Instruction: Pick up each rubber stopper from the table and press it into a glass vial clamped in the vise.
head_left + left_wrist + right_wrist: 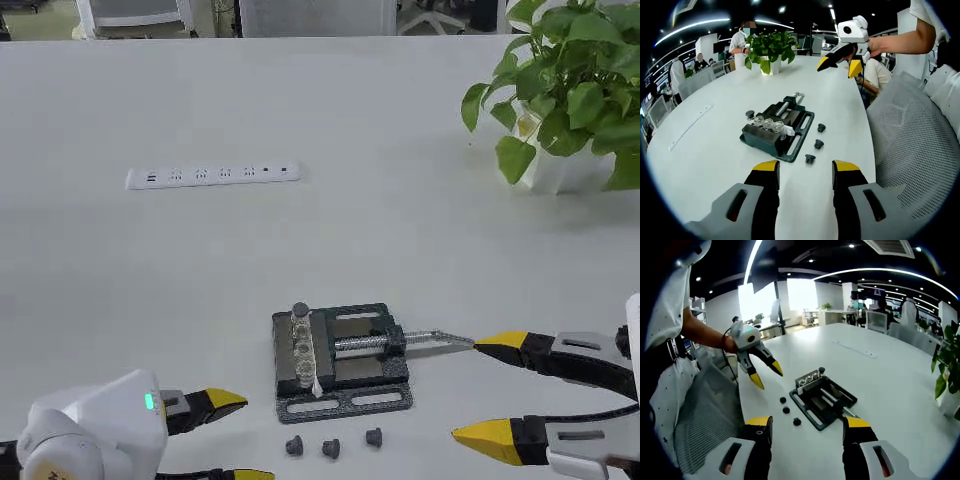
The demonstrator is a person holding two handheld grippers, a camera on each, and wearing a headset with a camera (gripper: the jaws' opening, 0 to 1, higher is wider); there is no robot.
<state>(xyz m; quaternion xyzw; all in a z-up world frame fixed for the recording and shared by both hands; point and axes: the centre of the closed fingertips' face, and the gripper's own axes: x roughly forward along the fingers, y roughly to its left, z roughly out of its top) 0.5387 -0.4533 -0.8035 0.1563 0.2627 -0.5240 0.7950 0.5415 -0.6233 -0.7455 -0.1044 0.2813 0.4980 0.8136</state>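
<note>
The left gripper [242, 437] and right gripper [468, 390] are held wide open, with nothing grasped. Three stoppers [331, 448] are seen beside the vise [358, 328], where vials [301, 350] are clamped.

Opposed gripper views, vise [762, 137] between

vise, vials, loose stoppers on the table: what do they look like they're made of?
Vise: dark matte metal by the look, with a bare shiny screw. Vials: see-through with glints, so clear glass or plastic. Loose stoppers: dull dark grey with no shine, likely rubber.
</note>
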